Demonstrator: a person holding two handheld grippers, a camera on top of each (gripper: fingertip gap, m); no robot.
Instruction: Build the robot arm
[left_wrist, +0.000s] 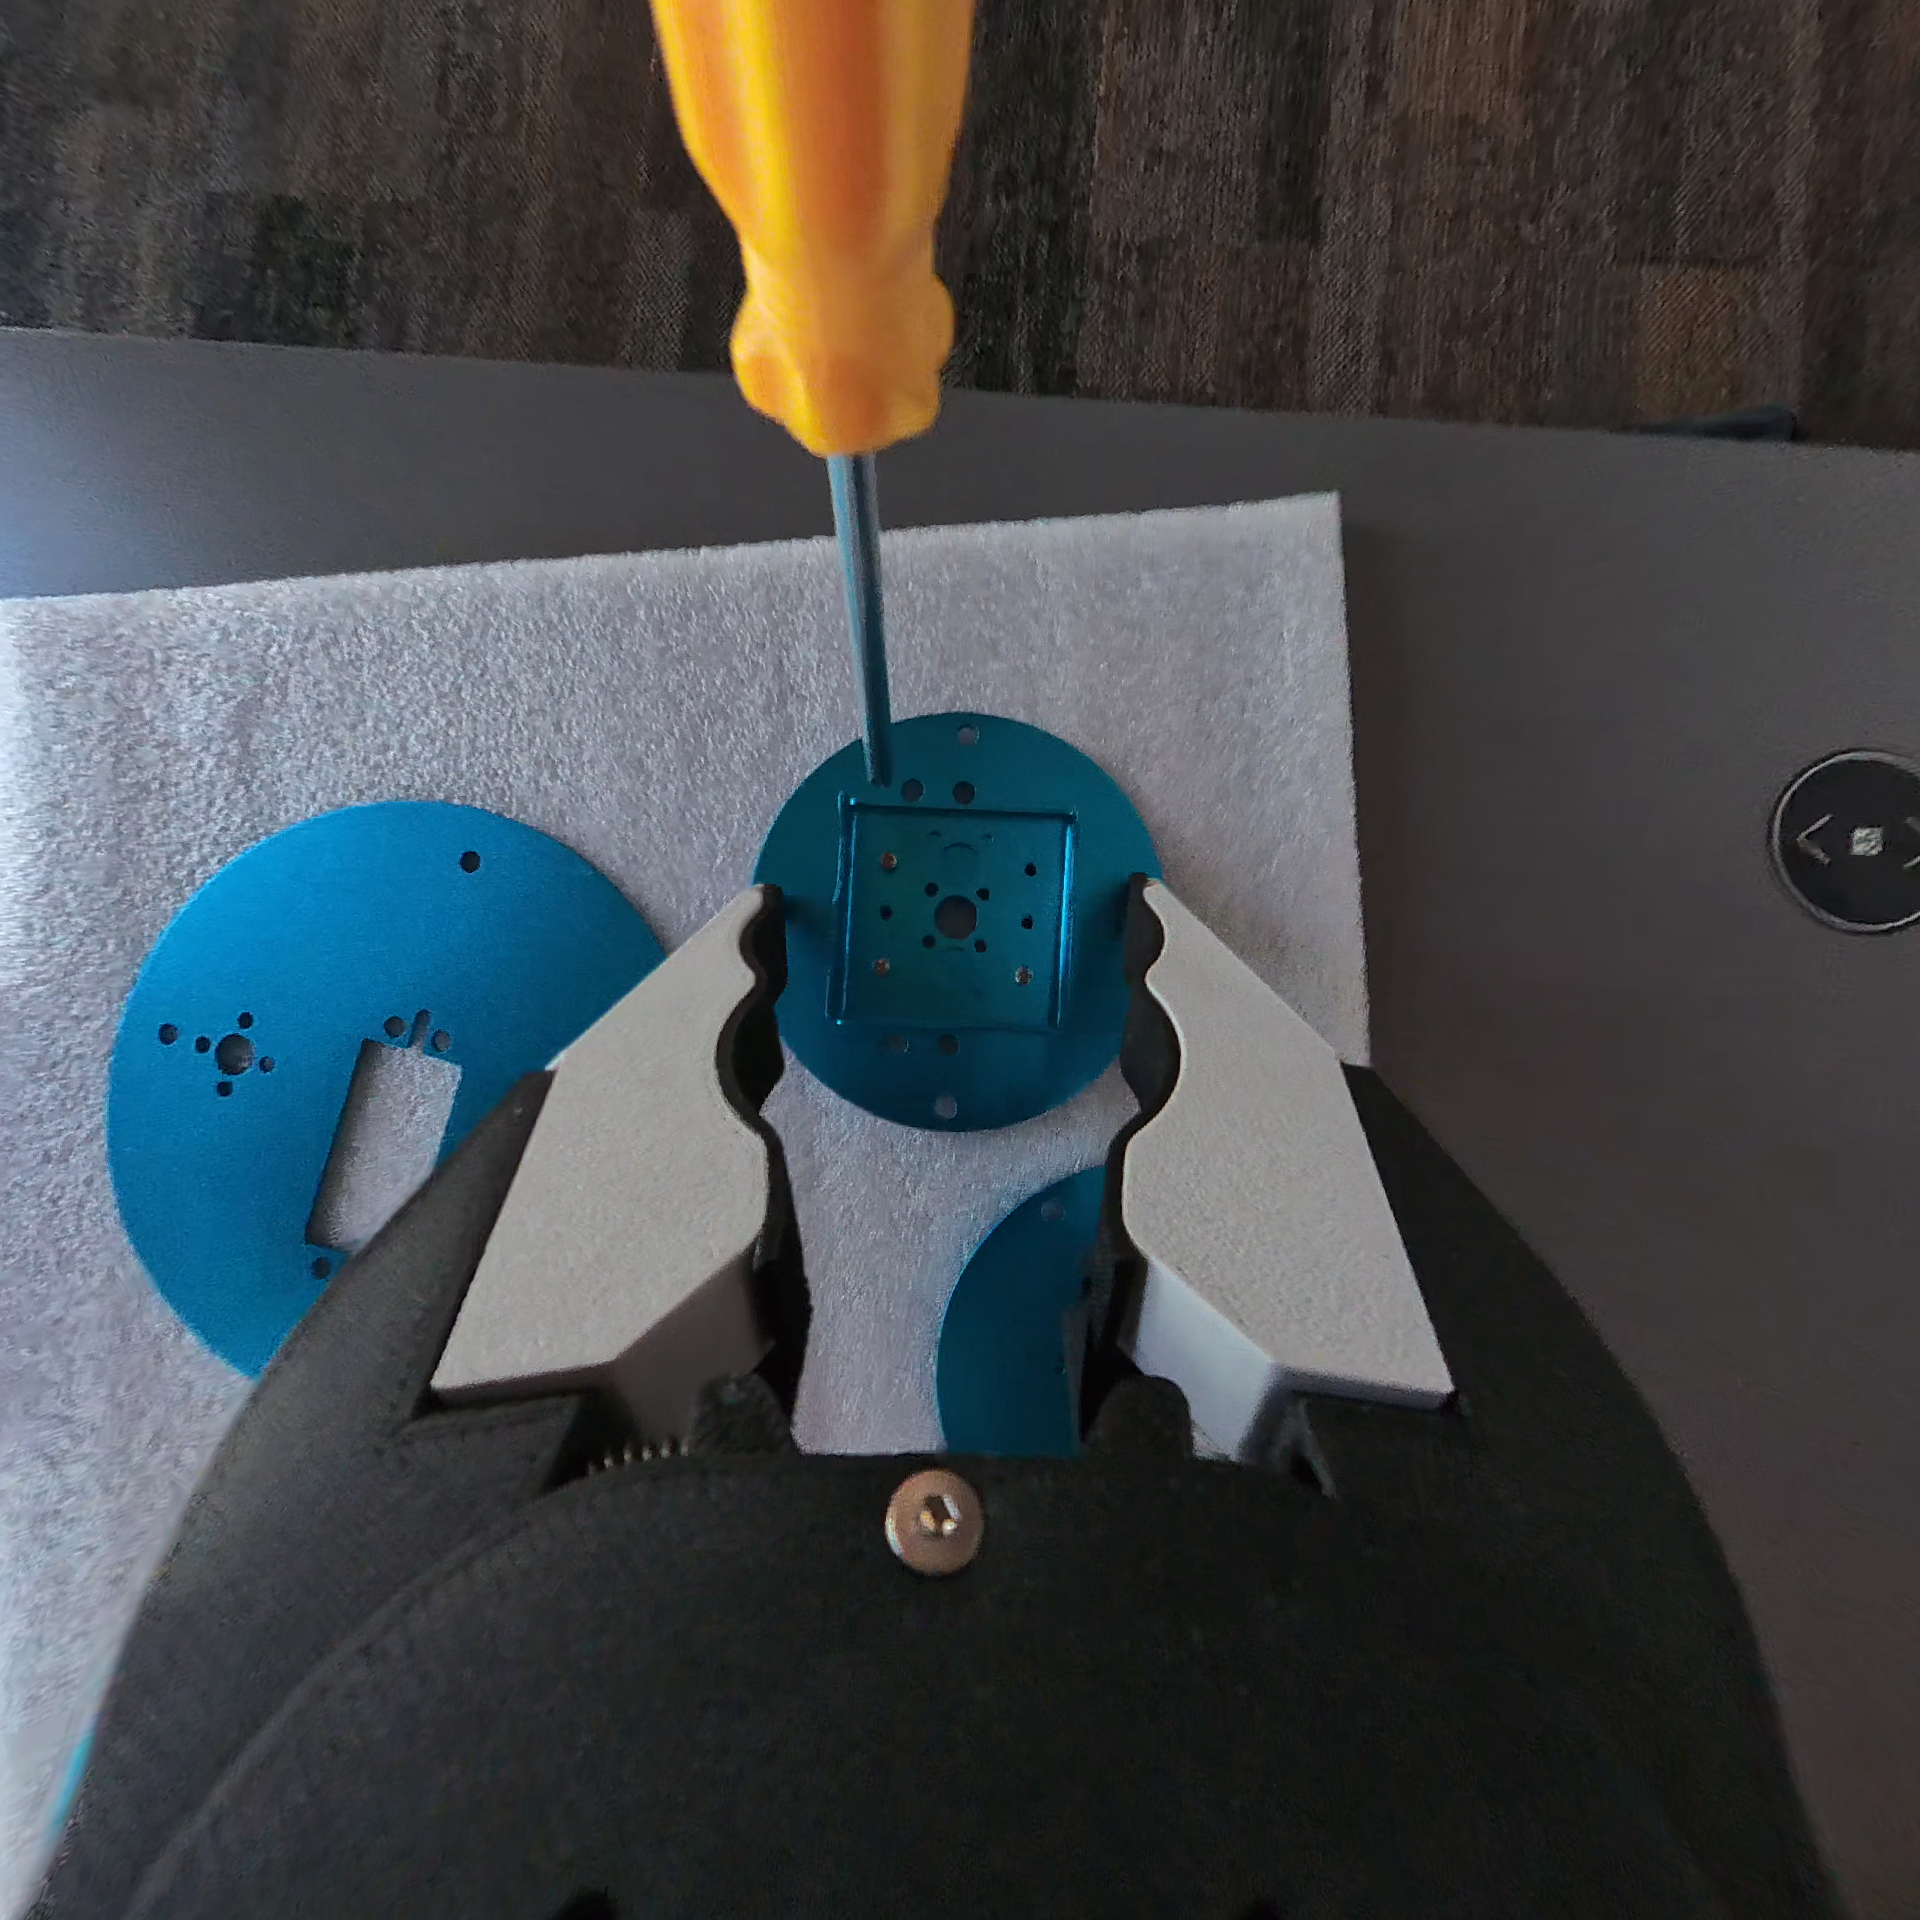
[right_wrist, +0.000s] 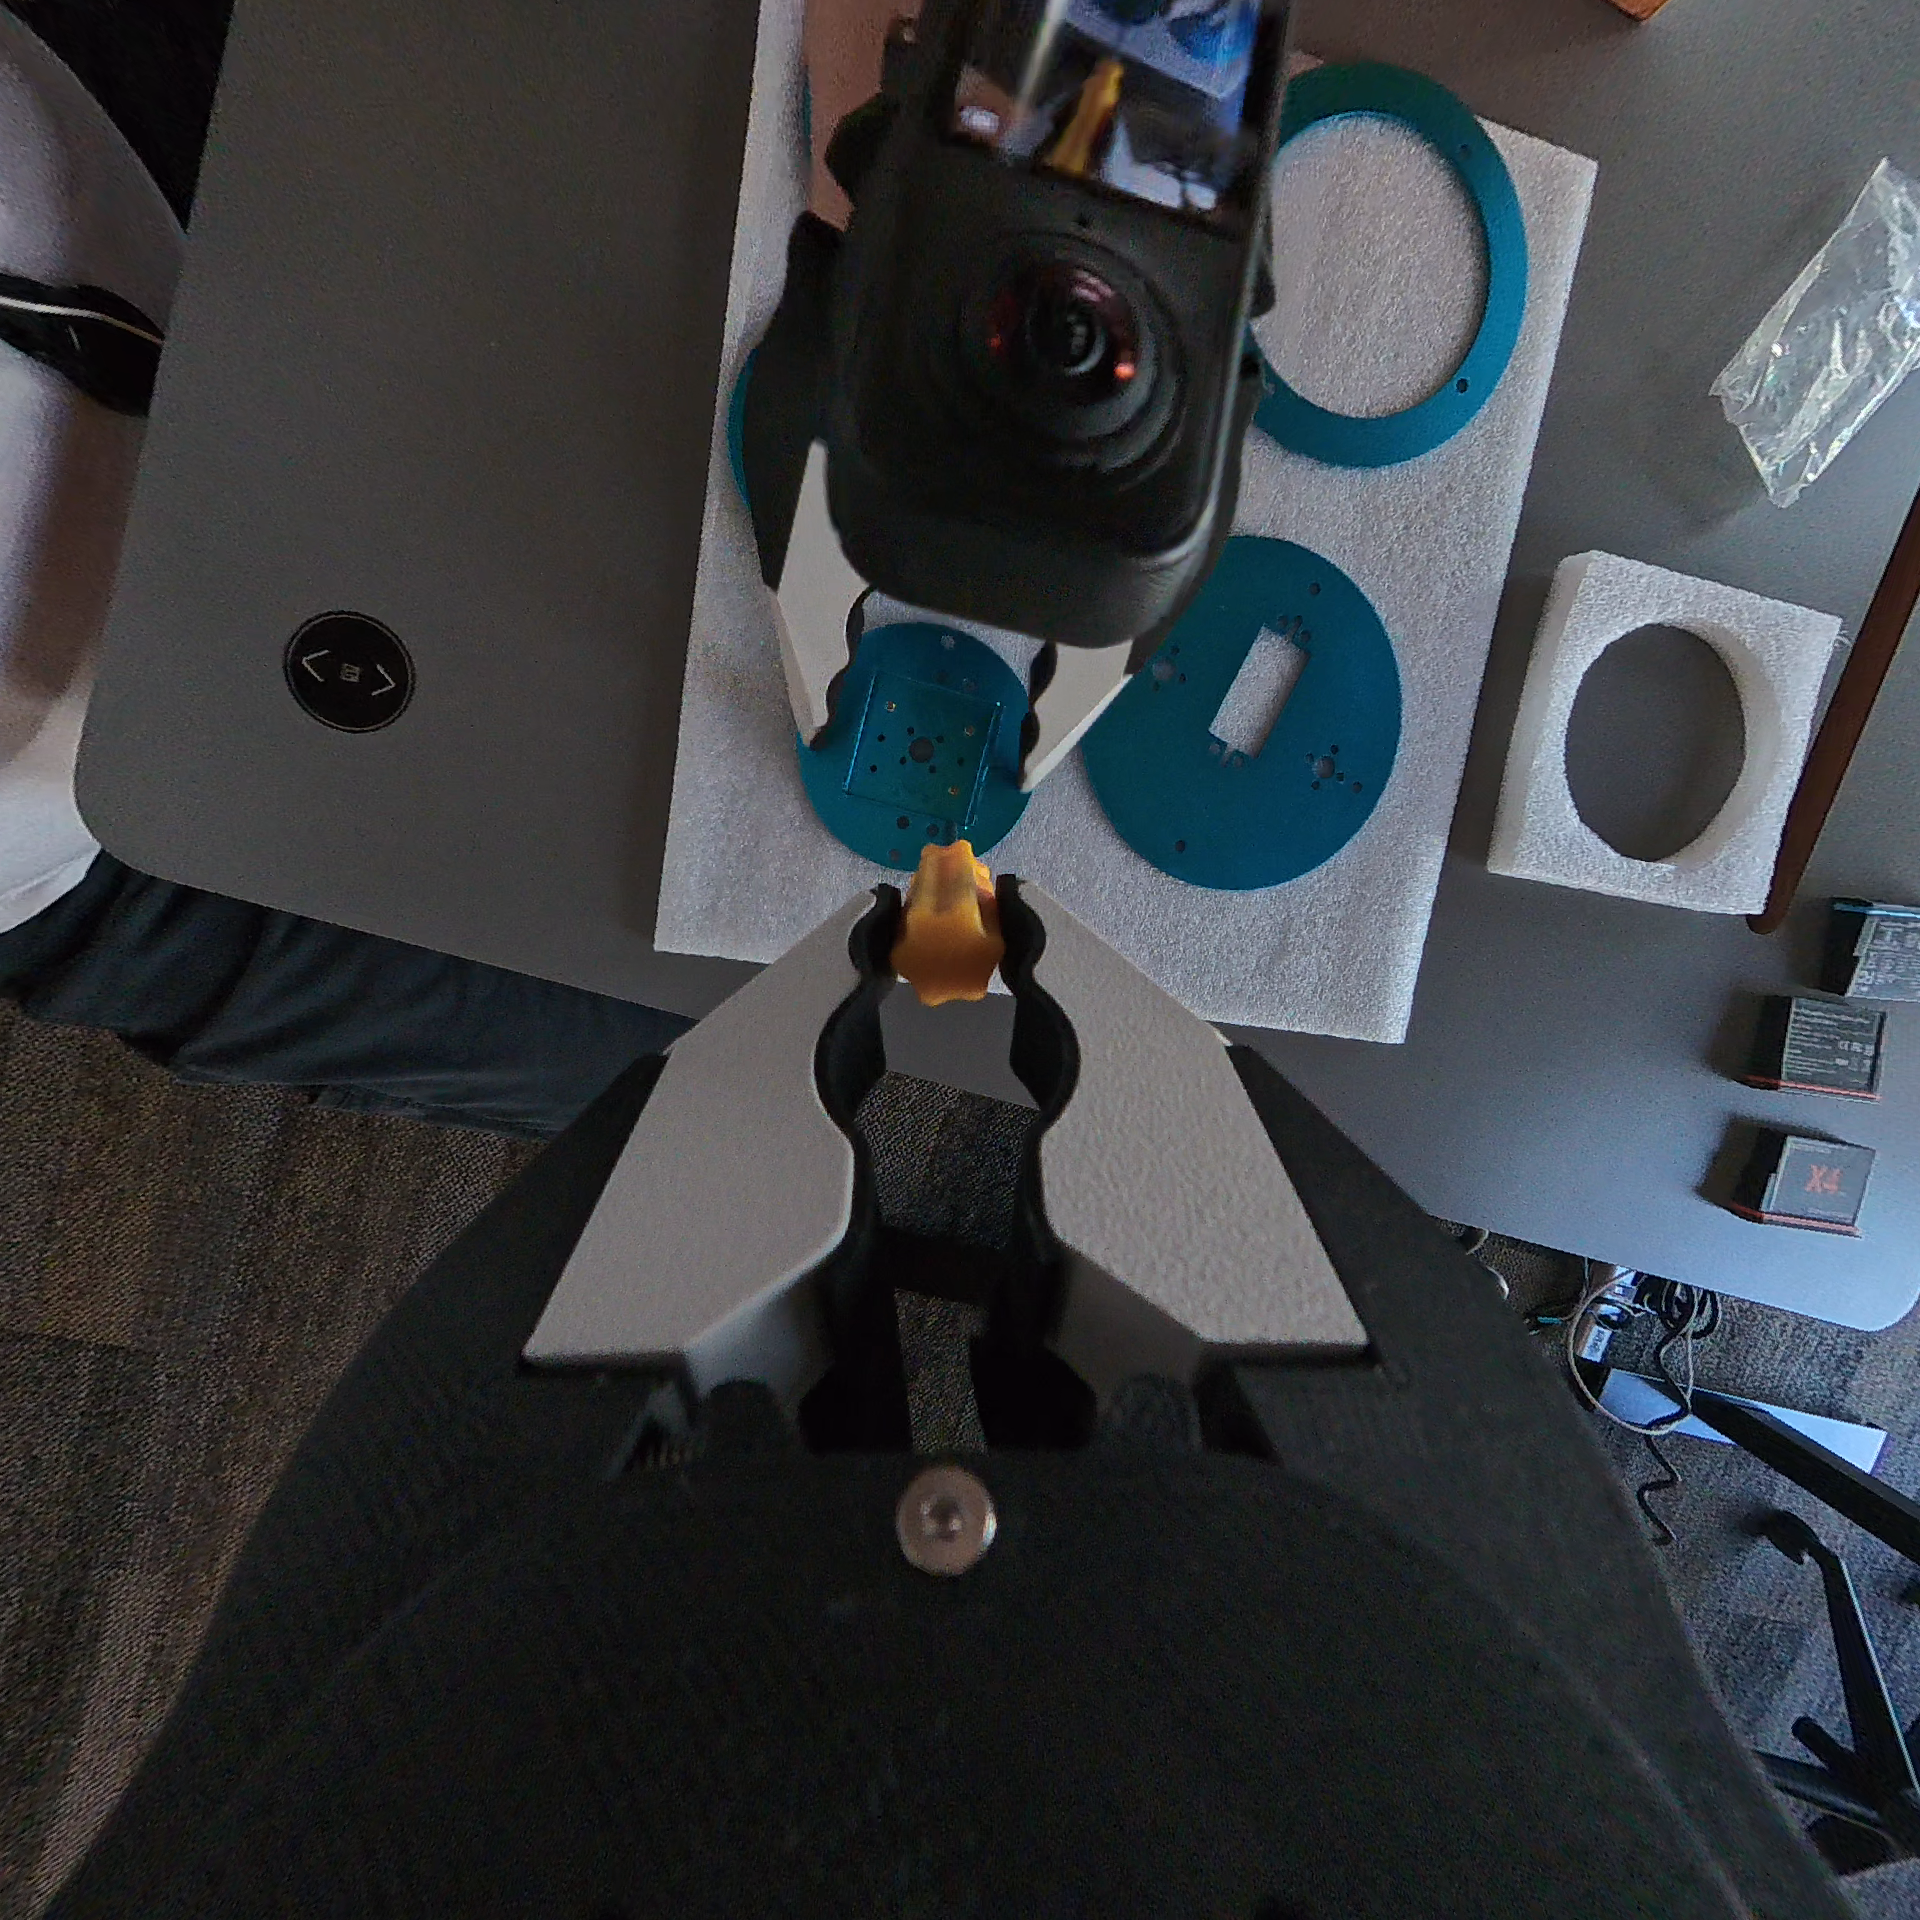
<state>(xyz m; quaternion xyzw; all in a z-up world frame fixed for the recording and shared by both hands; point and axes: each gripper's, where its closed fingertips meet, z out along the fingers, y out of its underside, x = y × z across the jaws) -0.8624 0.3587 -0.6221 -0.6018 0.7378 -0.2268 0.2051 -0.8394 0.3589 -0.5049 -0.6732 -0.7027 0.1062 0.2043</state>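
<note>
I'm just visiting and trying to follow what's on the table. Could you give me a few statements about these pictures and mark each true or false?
1. The right hand-held gripper is shut on the yellow screwdriver. True.

2. The screwdriver's tip meets the large blue disc with the rectangular slot. False: it meets the small blue disc with the square plate.

3. The left hand-held gripper has a finger on each side of the small blue disc. True.

4. The blue parts lie on bare wood. False: they lie on a white foam sheet.

5. A blue ring lies on the foam sheet. True.
</note>
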